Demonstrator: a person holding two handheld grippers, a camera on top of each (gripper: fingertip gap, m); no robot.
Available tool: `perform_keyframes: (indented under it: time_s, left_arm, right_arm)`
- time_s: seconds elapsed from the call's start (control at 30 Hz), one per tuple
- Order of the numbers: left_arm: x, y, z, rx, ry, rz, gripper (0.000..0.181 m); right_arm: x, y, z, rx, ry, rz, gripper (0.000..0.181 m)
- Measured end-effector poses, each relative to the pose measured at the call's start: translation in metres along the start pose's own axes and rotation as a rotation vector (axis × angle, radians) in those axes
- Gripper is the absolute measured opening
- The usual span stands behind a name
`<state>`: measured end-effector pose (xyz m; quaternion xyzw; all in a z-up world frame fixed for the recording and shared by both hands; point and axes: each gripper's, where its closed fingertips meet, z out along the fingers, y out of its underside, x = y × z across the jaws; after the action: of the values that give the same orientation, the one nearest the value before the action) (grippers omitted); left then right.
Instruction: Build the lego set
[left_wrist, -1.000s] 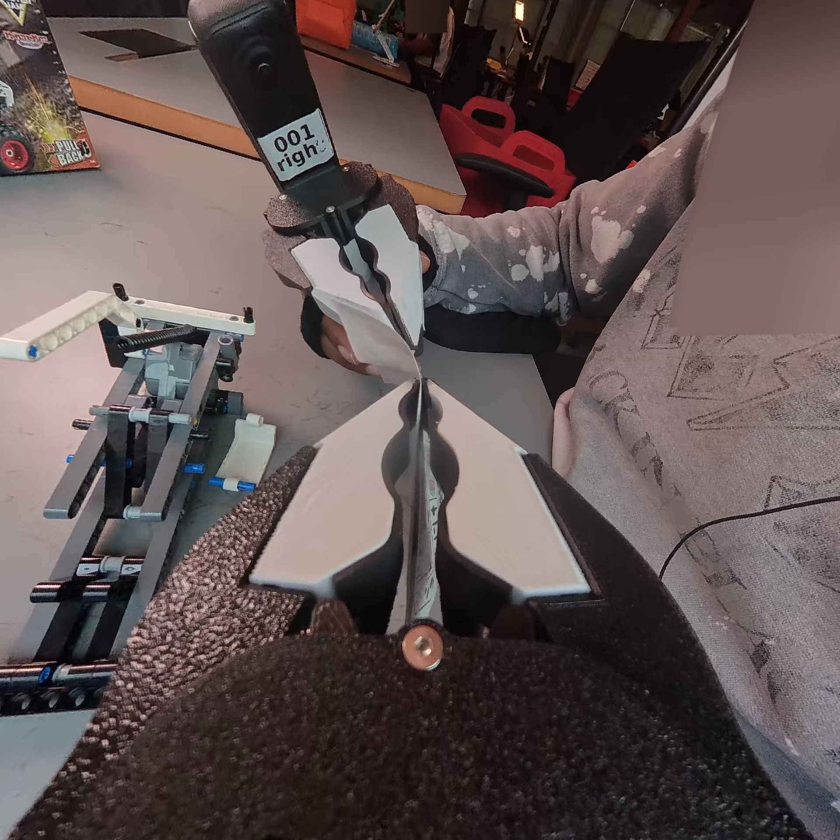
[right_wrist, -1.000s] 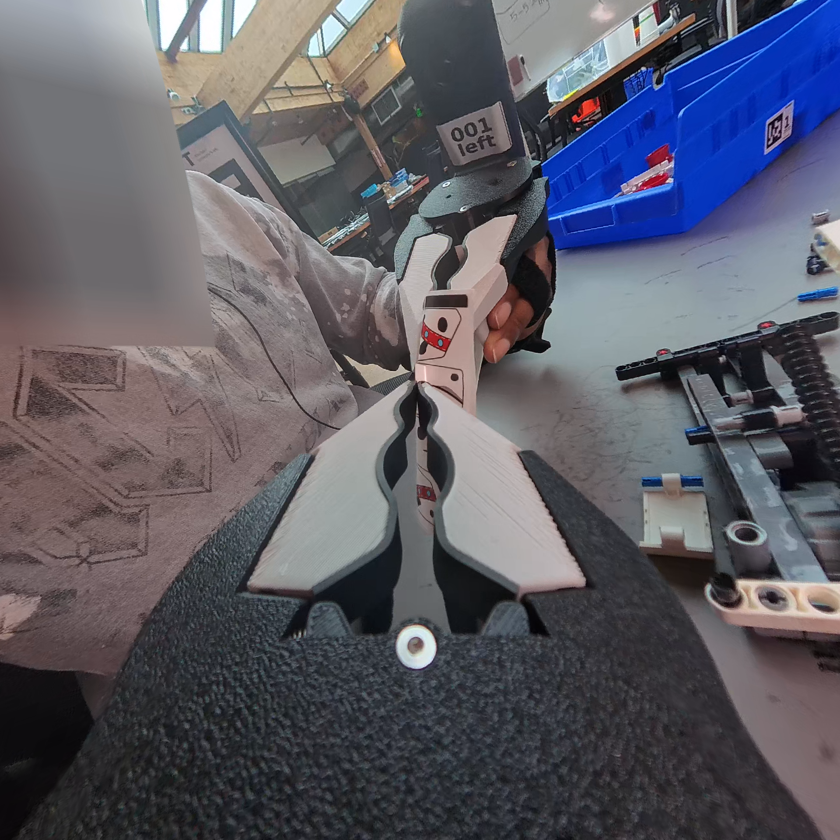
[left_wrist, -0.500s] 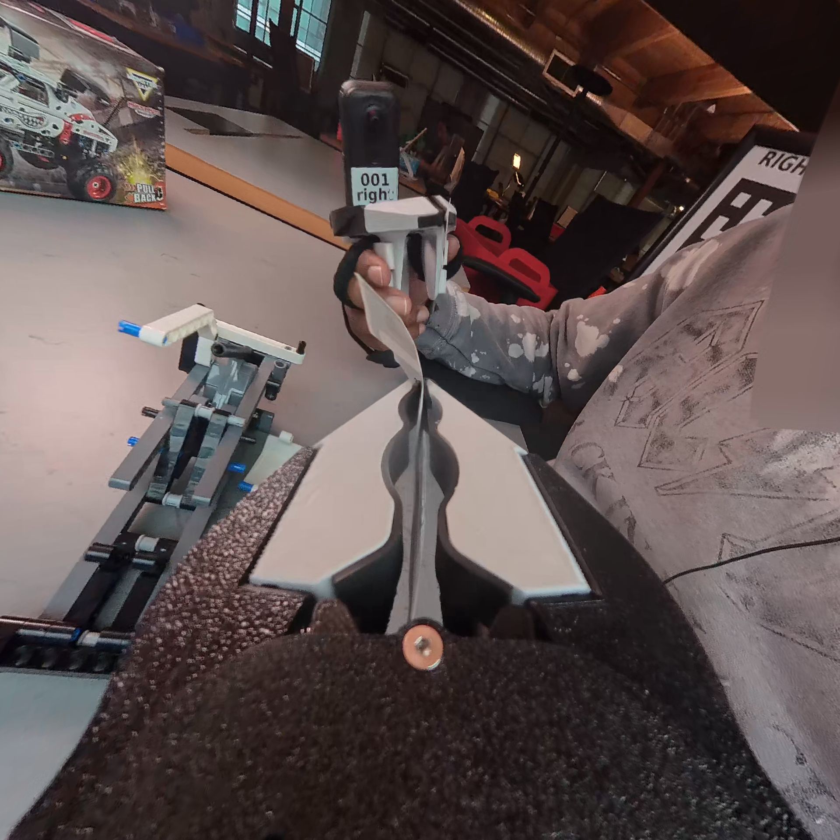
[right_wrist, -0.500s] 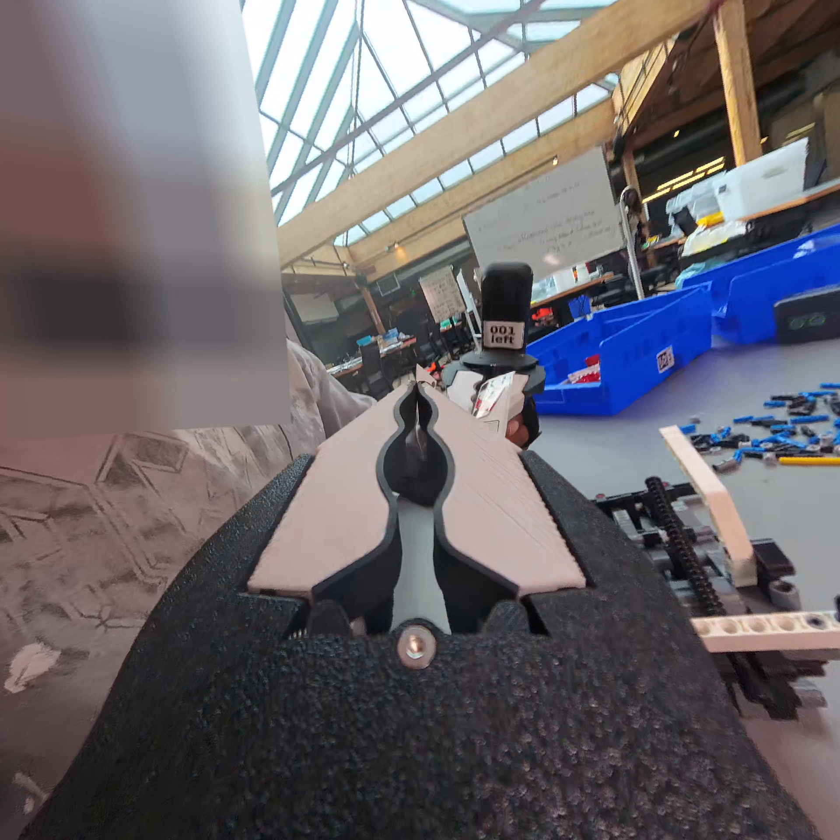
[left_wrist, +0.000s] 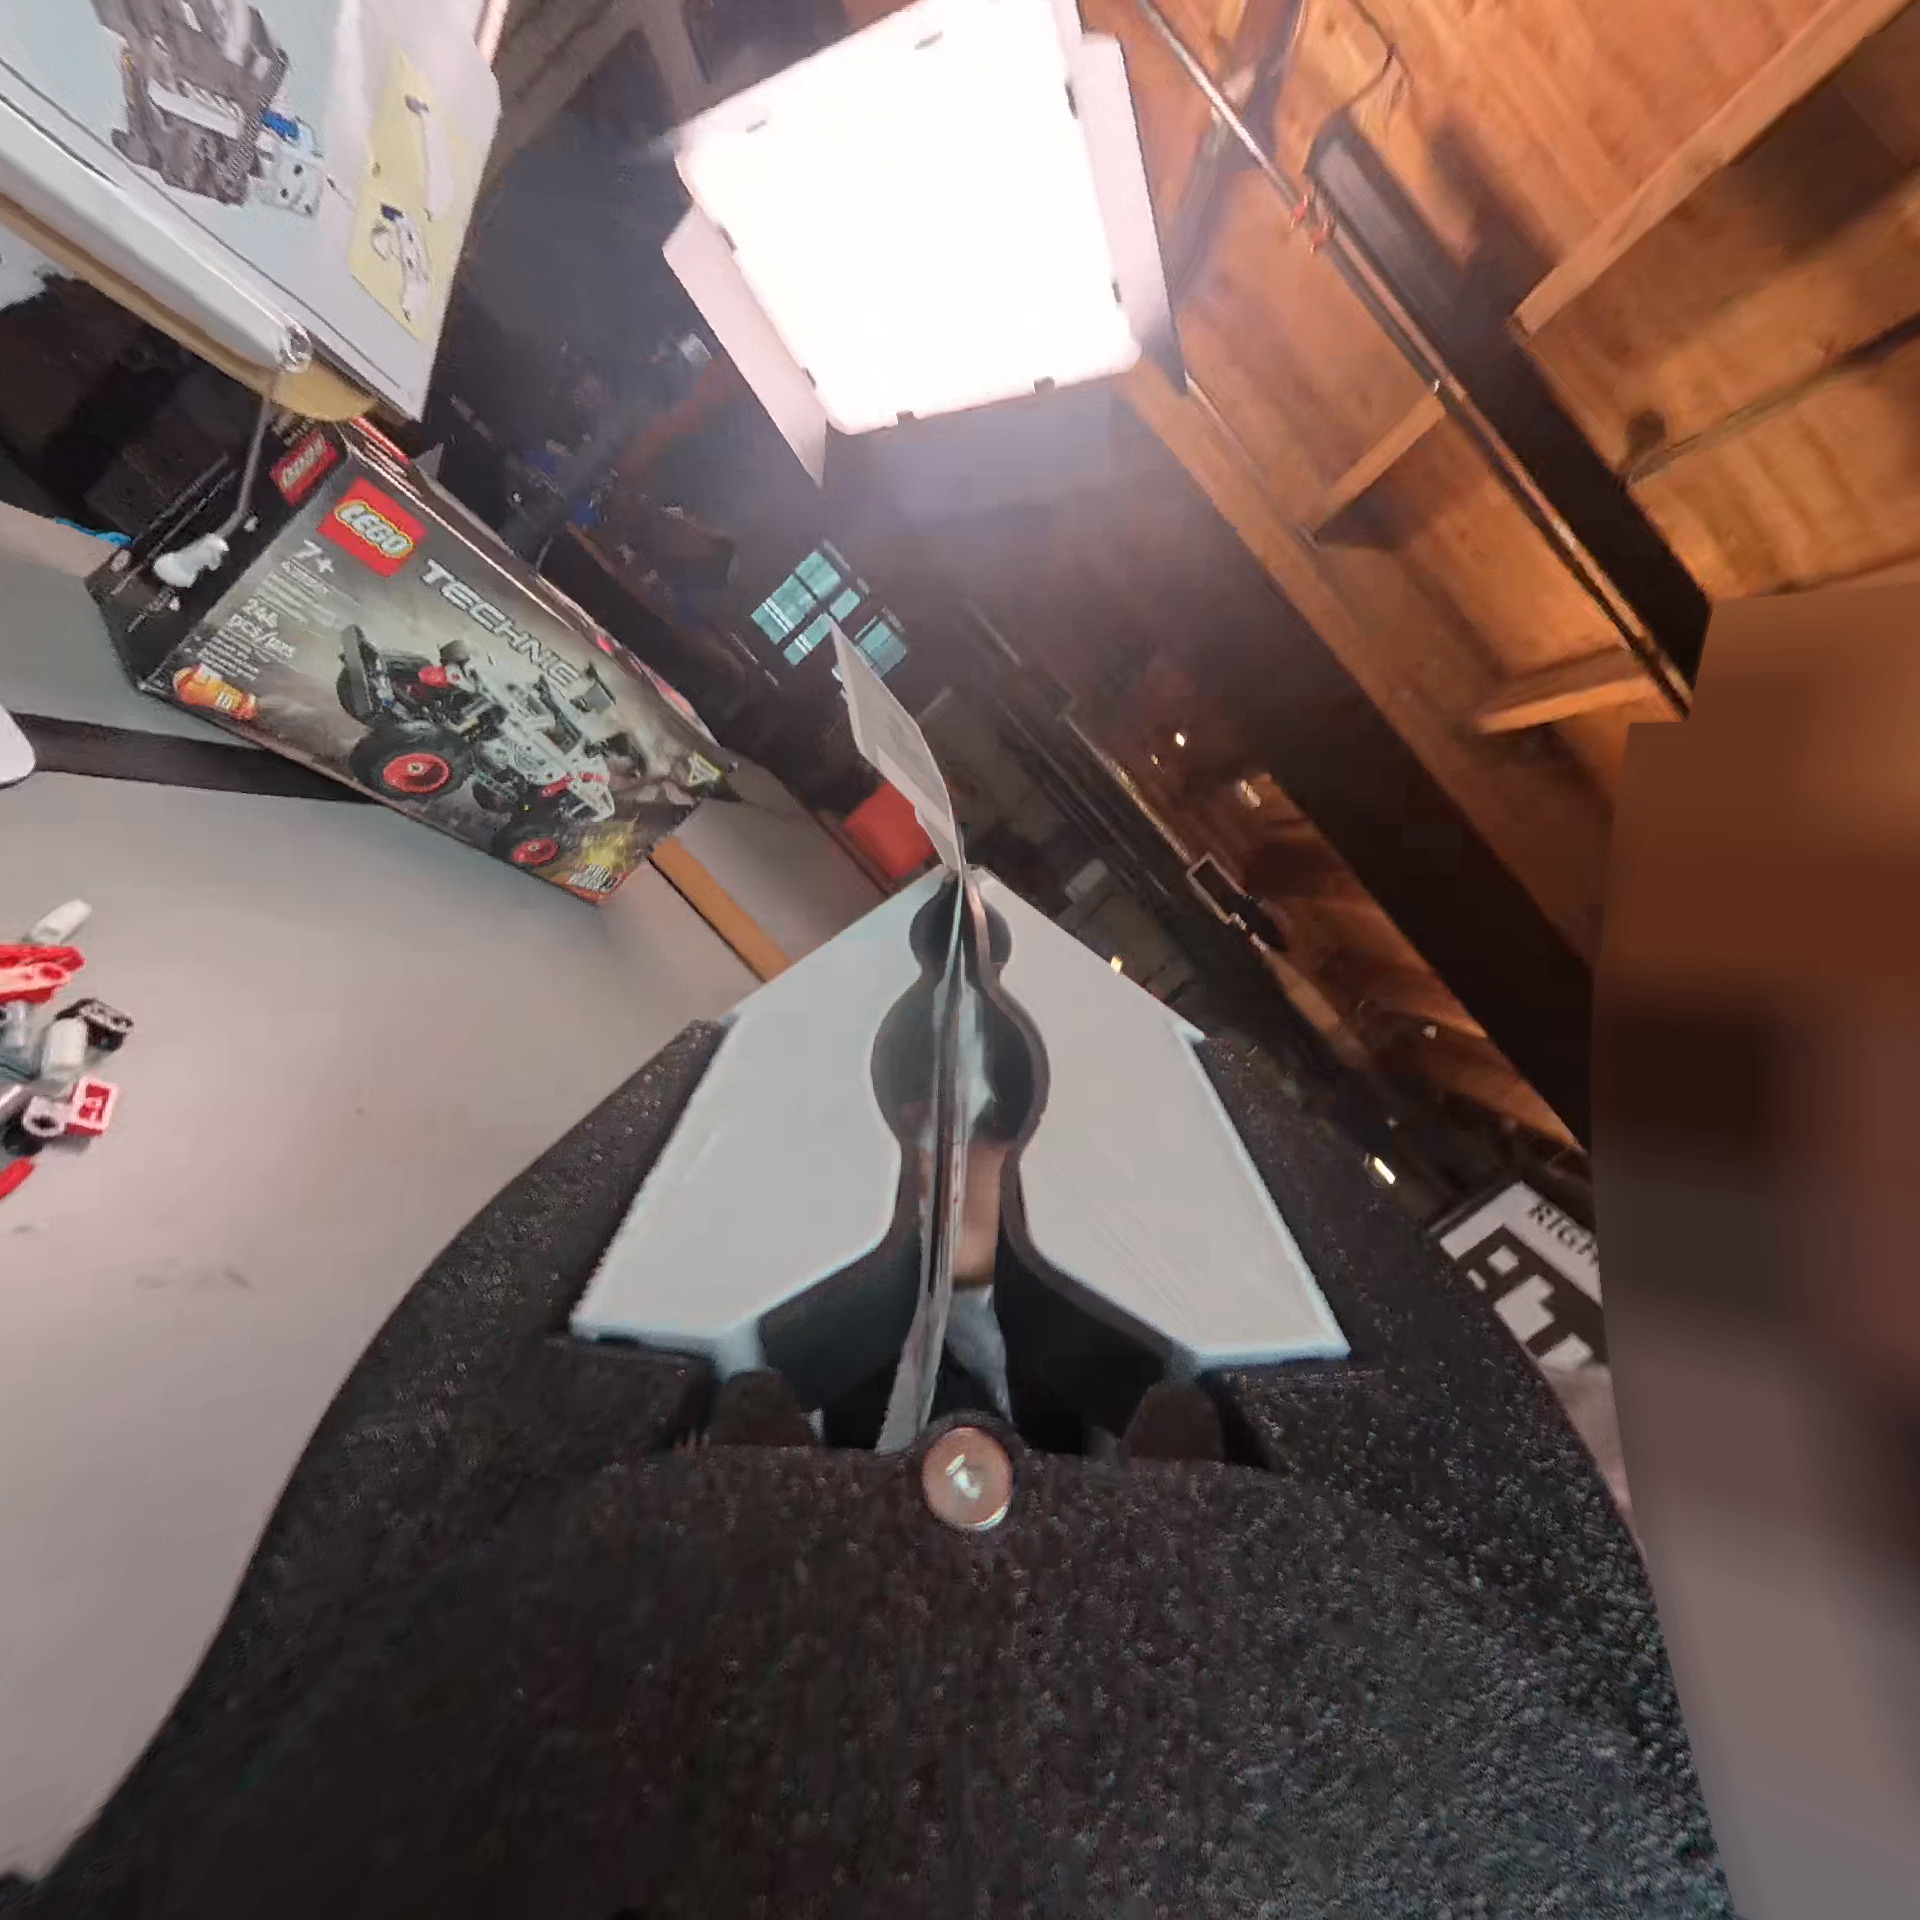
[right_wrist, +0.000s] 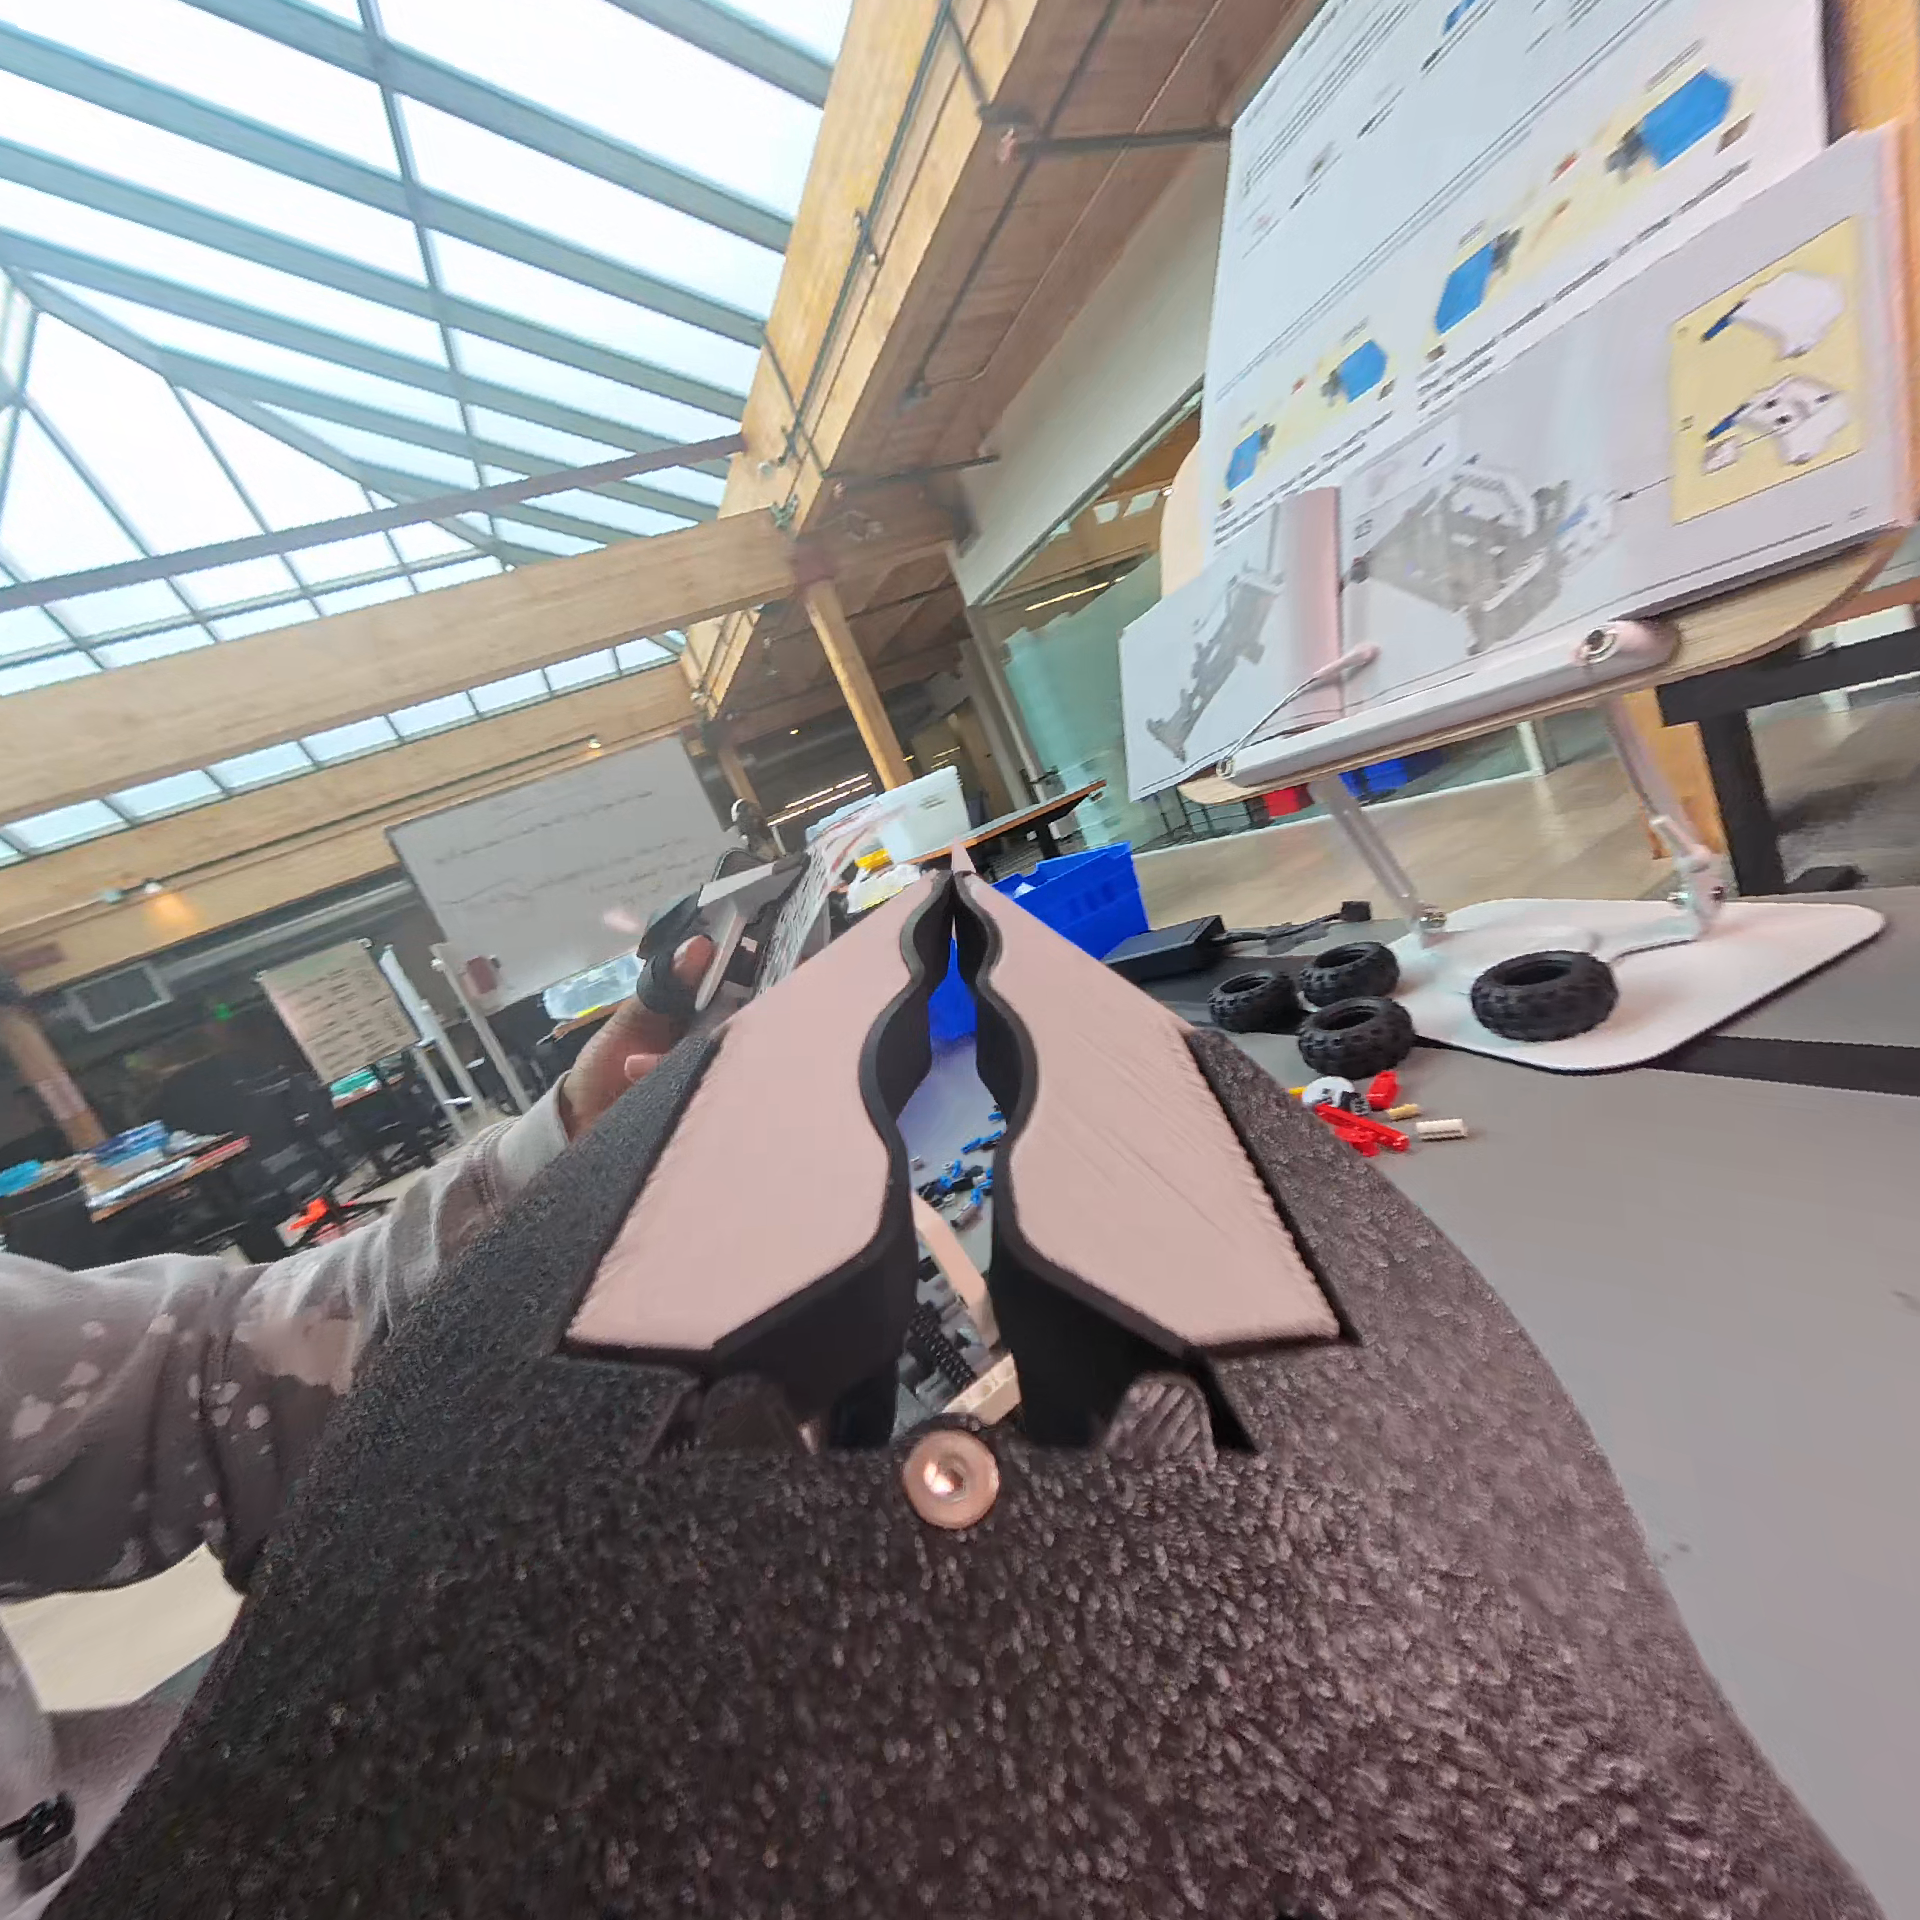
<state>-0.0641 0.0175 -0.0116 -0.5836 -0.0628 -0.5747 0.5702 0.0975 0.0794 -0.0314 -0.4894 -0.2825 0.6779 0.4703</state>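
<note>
My left gripper (left_wrist: 961, 883) is shut on a thin pale sticker sheet (left_wrist: 896, 748) that sticks up past its tips. It is raised and points up towards the ceiling. The left gripper also shows in the right wrist view (right_wrist: 748, 925), held by a hand, with the sheet (right_wrist: 812, 904) in it. My right gripper (right_wrist: 954, 883) is shut and apart from the sheet. A tiny pale sliver shows at its tips, too small to identify. Through its finger gap I see part of the lego chassis (right_wrist: 956, 1288) and small blue parts (right_wrist: 956, 1174) on the table.
The set's box (left_wrist: 416, 686) lies on the grey table. An instruction booklet on a stand (right_wrist: 1558, 416) is at the right, with black tyres (right_wrist: 1351, 997) by its base. Loose red and grey parts (left_wrist: 52, 1039) lie at the left. A blue bin (right_wrist: 1070, 894) stands behind. There is about 20 cm between the tips of the two grippers.
My right gripper has let go of the sheet and moved away from the left one. Both grippers have tilted upward, and the left view has swung from the chassis to the ceiling.
</note>
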Motion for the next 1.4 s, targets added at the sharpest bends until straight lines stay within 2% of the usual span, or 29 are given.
perform_keyframes:
  time_s: [0.1,0.2,0.3,0.4,0.5,0.7,0.9,1.1,1.27,1.4]
  left_arm:
    - [-0.041,-0.032,0.023,0.039,-0.097,-0.012,0.0]
    - [-0.095,-0.048,0.041,0.066,-0.214,-0.079,0.0]
    - [-0.144,-0.05,0.051,0.067,-0.347,-0.114,0.0]
    - [-0.177,-0.049,0.056,0.081,-0.447,-0.126,0.0]
    - [-0.206,-0.062,0.045,0.124,-0.564,-0.101,0.0]
    - [-0.247,-0.112,-0.007,0.219,-0.743,-0.058,0.0]
    - [-0.27,-0.165,-0.066,0.266,-0.918,0.042,0.0]
    - [-0.277,-0.181,-0.094,0.056,-1.075,0.263,0.024]
    - [-0.254,-0.207,-0.117,0.098,-1.162,0.481,0.042]
    - [-0.211,-0.233,-0.129,0.216,-1.168,0.664,0.057]
  right_arm:
    - [0.012,-0.004,-0.005,0.019,0.071,-0.033,0.0]
    - [0.017,-0.006,-0.008,0.015,0.108,-0.082,0.0]
    - [0.018,-0.004,-0.007,0.003,0.122,-0.106,0.0]
    - [0.016,0.002,-0.004,-0.027,0.119,-0.135,0.0]
    - [0.013,0.007,-0.002,-0.056,0.113,-0.164,0.0]
    - [0.007,0.012,0.002,-0.094,0.097,-0.215,0.0]
    - [0.001,0.018,0.005,-0.127,0.077,-0.252,0.0]
    - [-0.001,0.027,0.008,-0.164,0.072,-0.284,0.0]
    - [0.001,0.034,0.009,-0.183,0.072,-0.283,0.0]
    - [0.001,0.038,0.01,-0.192,0.07,-0.289,0.0]
